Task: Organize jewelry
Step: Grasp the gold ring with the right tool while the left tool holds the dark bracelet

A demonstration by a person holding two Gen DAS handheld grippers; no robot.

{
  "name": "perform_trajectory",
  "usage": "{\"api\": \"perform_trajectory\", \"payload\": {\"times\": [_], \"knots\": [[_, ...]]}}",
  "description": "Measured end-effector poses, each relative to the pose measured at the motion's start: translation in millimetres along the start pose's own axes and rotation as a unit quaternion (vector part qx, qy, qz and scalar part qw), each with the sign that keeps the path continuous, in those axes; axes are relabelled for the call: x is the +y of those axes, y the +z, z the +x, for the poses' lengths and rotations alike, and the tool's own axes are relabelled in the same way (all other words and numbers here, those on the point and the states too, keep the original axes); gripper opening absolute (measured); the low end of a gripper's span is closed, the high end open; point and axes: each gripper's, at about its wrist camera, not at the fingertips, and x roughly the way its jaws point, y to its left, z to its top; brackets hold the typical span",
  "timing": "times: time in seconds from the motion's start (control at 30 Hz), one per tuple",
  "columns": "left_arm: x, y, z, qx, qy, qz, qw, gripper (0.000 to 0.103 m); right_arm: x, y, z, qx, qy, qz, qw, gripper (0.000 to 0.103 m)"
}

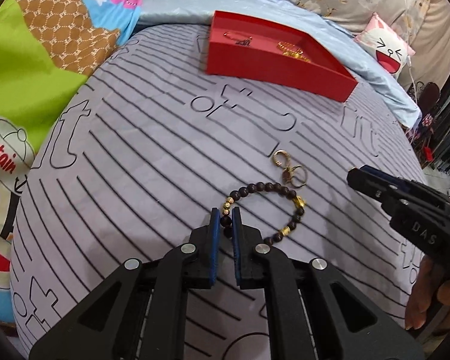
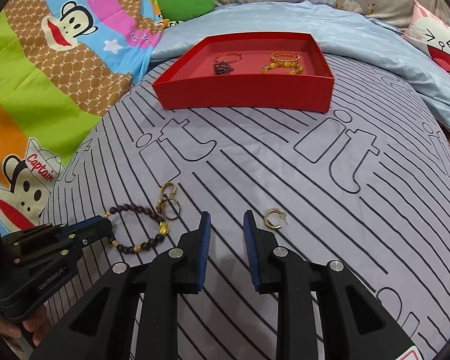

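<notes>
Left-wrist view: your left hand-held gripper stands narrow, its blue pads closing either side of the near arc of the beaded bracelet on the bed; whether the pads already pinch the beads, you cannot tell. Bracelet loop runs forward and rightward from the fingertips. Gold clasp and rings lie just beyond it. Red box sits well ahead, slightly right, holding jewelry already.

Right-wrist view: your right hand-held gripper stands wide and empty. Gold hoop earring lies just right of its right fingertip, nearer this hand. Red box straight ahead.
</notes>
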Motion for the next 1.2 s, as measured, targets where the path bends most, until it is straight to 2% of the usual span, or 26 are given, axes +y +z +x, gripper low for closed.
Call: {"api": "perform_trajectory", "payload": {"times": [0.07, 0.33, 0.47, 0.93, 1.03, 1.13, 1.2], "knots": [[7, -1, -2, -0.002, 0.009, -0.007, 0.9999, 0.008, 5, 0, 2, -0.001, 0.001, -0.006, 1.0, 0.033], [22, 2, 1, -0.003, 0.021, -0.024, 0.9995, 0.008, 22, 2, 14, 0.011, 0.013, -0.026, 1.0, 0.034], [22, 5, 3, -0.007, 0.021, -0.022, 0.9995, 0.008, 32, 3, 18, 0.012, 0.02, -0.038, 0.999, 0.041], [15, 22, 16, -0.015, 0.013, -0.016, 0.9997, 0.008, 43, 6, 39, 0.02, 0.012, -0.056, 0.998, 0.041], [14, 24, 18, -0.016, 0.012, -0.014, 0.9997, 0.008, 44, 6, 40, 0.016, 0.005, -0.06, 0.998, 0.037], [13, 26, 19, -0.017, 0.012, -0.012, 0.9997, 0.008, 41, 6, 40, 0.014, -0.002, -0.06, 0.998, 0.024], [12, 27, 20, -0.018, 0.012, -0.011, 0.9997, 0.008, 37, 7, 39, 0.014, 0.003, -0.054, 0.998, 0.024]]}}
